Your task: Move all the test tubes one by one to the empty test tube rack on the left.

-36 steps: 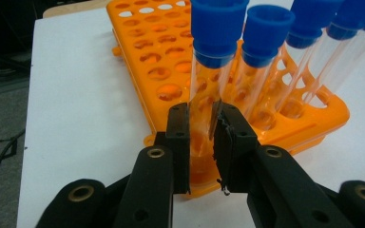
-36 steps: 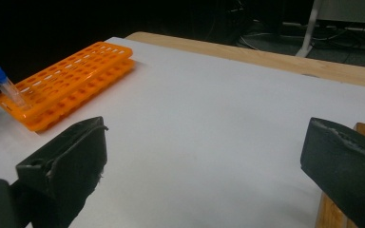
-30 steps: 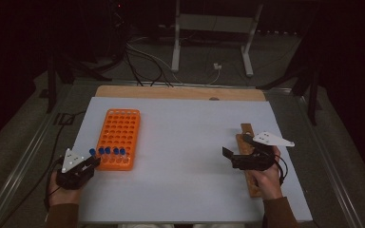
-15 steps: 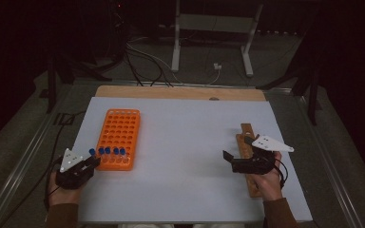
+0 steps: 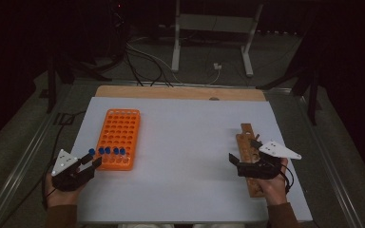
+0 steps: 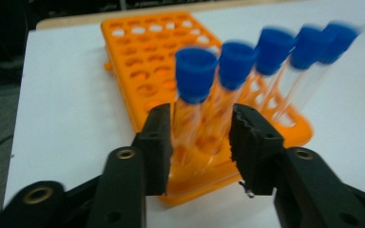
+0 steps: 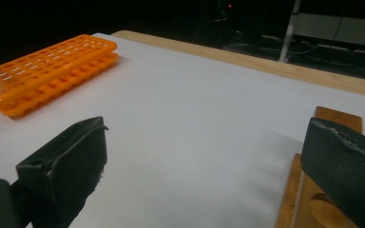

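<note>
An orange tube rack [image 5: 120, 133] lies at the left of the white table [image 5: 185, 142], with several blue-capped clear tubes [image 5: 107, 151] standing in its near row. My left gripper [image 5: 91, 164] is at the rack's near left corner. Its jaws have just been opening. In the left gripper view the left gripper [image 6: 202, 121] stands open around the nearest tube [image 6: 195, 80], which stays in the orange rack [image 6: 142, 57]. My right gripper [image 5: 233, 161] is open and holds nothing, above a wooden rack [image 5: 244, 137]. The right gripper [image 7: 204, 130] faces bare table.
A wooden board edge [image 5: 180, 92] runs along the table's far side. Beyond it stand a metal stand [image 5: 214, 42] and loose cables [image 5: 142, 61] on the dark floor. From the right gripper view, the orange rack [image 7: 52, 66] lies far left and the wooden rack [image 7: 337, 118] at right.
The left gripper's jaws have parted from shut to open around the nearest tube. Both hands have stayed in place.
</note>
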### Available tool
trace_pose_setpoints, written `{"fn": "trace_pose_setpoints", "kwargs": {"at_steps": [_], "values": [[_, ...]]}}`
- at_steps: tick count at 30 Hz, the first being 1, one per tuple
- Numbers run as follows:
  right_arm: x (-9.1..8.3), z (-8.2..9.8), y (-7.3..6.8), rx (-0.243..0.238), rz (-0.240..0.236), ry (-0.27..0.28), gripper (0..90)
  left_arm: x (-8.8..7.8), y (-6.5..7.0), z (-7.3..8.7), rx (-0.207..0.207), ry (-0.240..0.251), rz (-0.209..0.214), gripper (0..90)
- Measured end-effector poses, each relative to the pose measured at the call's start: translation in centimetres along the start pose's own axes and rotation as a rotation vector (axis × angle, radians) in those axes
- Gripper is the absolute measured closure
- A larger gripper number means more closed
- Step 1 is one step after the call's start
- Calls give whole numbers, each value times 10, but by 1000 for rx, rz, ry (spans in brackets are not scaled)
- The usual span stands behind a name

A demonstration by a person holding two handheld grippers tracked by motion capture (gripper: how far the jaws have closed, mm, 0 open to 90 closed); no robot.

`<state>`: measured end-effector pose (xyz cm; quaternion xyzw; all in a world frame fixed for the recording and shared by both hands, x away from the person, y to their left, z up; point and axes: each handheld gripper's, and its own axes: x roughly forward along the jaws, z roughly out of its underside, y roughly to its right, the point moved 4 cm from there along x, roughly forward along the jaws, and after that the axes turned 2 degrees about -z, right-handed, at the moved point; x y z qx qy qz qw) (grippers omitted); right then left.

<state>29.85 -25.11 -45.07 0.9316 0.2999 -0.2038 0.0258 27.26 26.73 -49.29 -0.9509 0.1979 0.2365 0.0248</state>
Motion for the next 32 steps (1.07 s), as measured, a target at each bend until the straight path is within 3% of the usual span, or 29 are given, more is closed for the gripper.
{"fn": "trace_pose_setpoints", "kwargs": {"at_steps": [8,11,20,32], "values": [[-8,5,-1,-19,12,7,18,-16,1,-11,-34,119,15,386],[-12,9,0,-20,13,14,18,-20,1,-16,-51,158,5,267],[-26,17,11,-9,25,57,18,-22,4,-22,-59,173,5,26],[-31,21,21,7,43,74,18,-26,0,-24,-76,206,-5,5]]}}
